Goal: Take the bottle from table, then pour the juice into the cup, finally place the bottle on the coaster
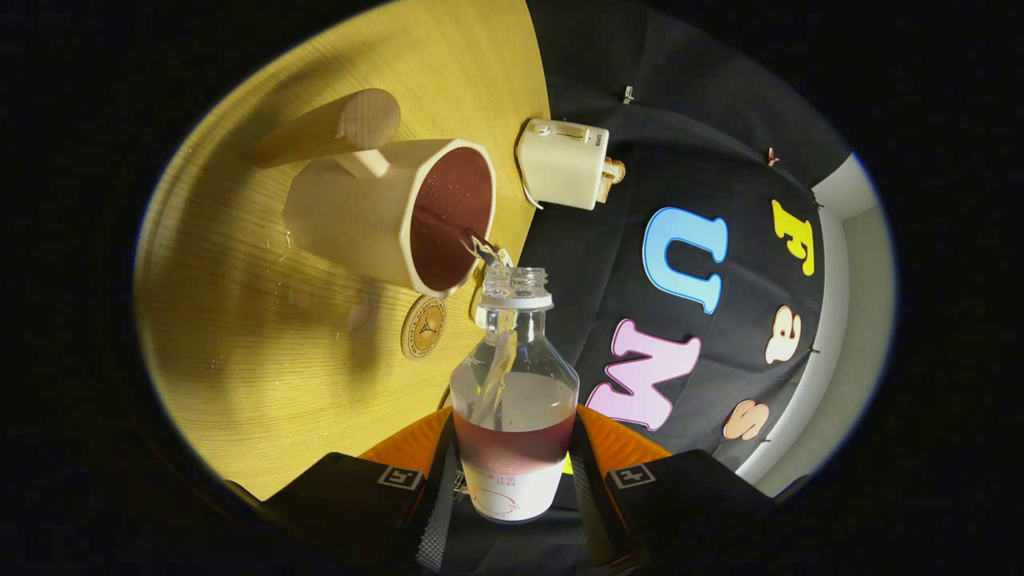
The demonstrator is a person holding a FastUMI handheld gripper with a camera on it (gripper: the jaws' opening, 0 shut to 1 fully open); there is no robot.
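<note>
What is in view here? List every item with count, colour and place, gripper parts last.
bottle: one, clear with a white label, partly full of dark red juice, held between the fingers, tipped with its mouth at the cup's rim
cup: one, cream outside, dark red juice inside, on the table ahead of the bottle, with a light wooden handle
coaster: one, round, tan, on the table just beside the cup
toaster: one, cream, at the table's edge beyond the cup, with toast in it
table: one, light wood
gripper: one, both fingers pressed on the bottle's lower body
</note>
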